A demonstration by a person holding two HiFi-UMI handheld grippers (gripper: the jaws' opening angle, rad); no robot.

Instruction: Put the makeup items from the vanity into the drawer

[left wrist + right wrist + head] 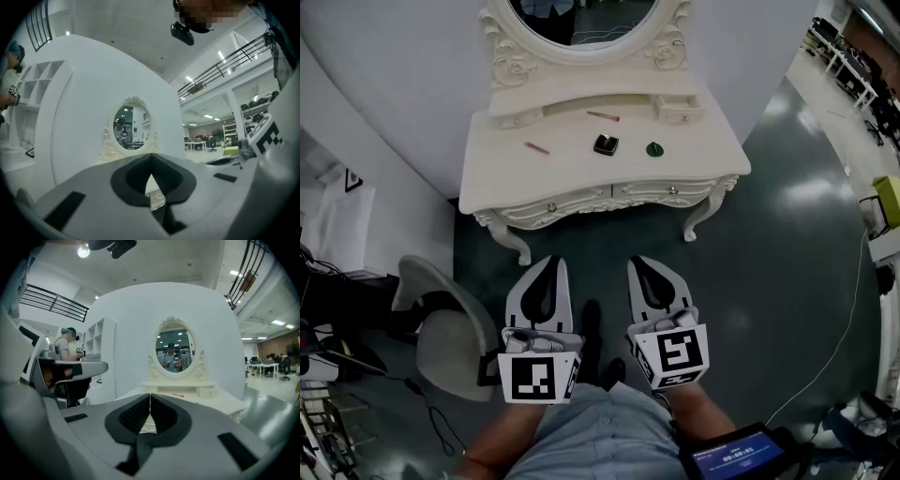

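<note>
Spread over the top of the cream-white carved vanity table [487, 183], four makeup items. Toward the left, a slim pink stick [536, 147]. Further back near the middle, a slim pink-red stick [603, 116]. Just in front of that, a square black compact [606, 144], and to its right a small round dark-green pot [654, 149]. All four apart from one another, none in a drawer.

Under the top, side by side and both closed, a left front drawer [550, 205] and a right front drawer [672, 190], each with a small knob. At the back right of the top, a little cream drawer box [680, 108]. Behind everything, an oval mirror in a carved cream frame [586, 23].

Well short of the vanity, above the dark grey-green floor [787, 234], held side by side: the grey left gripper [551, 264] and the grey right gripper [645, 262]. In the left gripper view [151, 158], black pads closed tip to tip, nothing between them, the mirror beyond. In the right gripper view [150, 397], the same: tips together, empty, pointed at the vanity.

Left of the left gripper, a grey padded chair [441, 328]. At the lower right, a dark device with a blue screen [736, 457], and a thin white cable [834, 347] trailing over the floor.
</note>
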